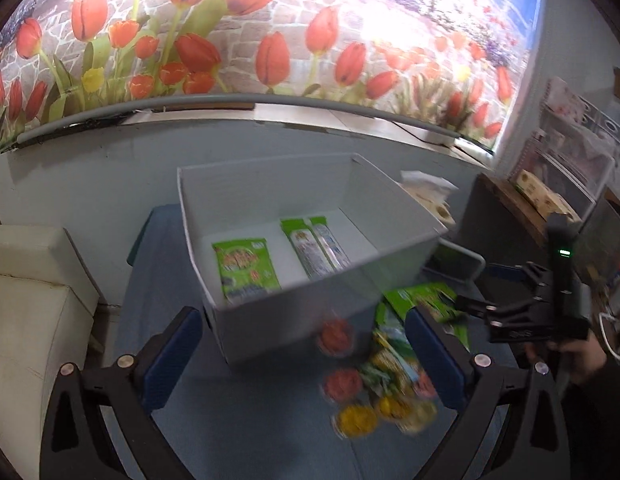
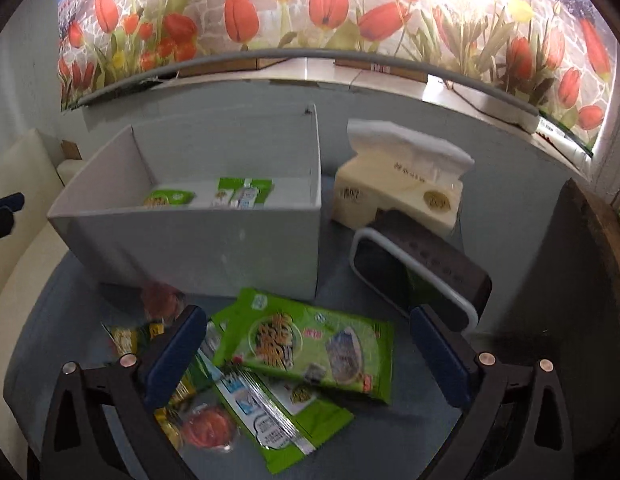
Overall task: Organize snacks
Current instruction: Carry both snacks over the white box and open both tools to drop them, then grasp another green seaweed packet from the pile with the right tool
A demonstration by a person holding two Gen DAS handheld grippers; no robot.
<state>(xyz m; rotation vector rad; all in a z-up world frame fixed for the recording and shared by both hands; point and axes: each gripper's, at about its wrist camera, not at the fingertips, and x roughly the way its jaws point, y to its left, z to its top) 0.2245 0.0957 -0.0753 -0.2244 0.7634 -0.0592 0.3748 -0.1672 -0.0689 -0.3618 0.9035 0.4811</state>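
Note:
A white box (image 1: pixel 270 312) (image 2: pixel 198 240) stands on the blue table and holds a green snack packet (image 1: pixel 246 268) and two slim green packets (image 1: pixel 316 248). In front of it lies a pile of snacks: a large green packet (image 2: pixel 310 344), a slim green packet (image 2: pixel 274 416), and red (image 1: pixel 336 336) and yellow (image 1: pixel 356 420) jelly cups. My left gripper (image 1: pixel 306 360) is open and empty, above the table near the box's front wall. My right gripper (image 2: pixel 306 356) is open and empty, just above the large green packet; it also shows in the left wrist view (image 1: pixel 470 308).
A cream tissue pack (image 2: pixel 398 184) and a dark box with a white rim (image 2: pixel 422 276) stand right of the white box. A cream sofa (image 1: pixel 34 312) lies to the left. A tulip mural wall (image 1: pixel 270 40) is behind the table.

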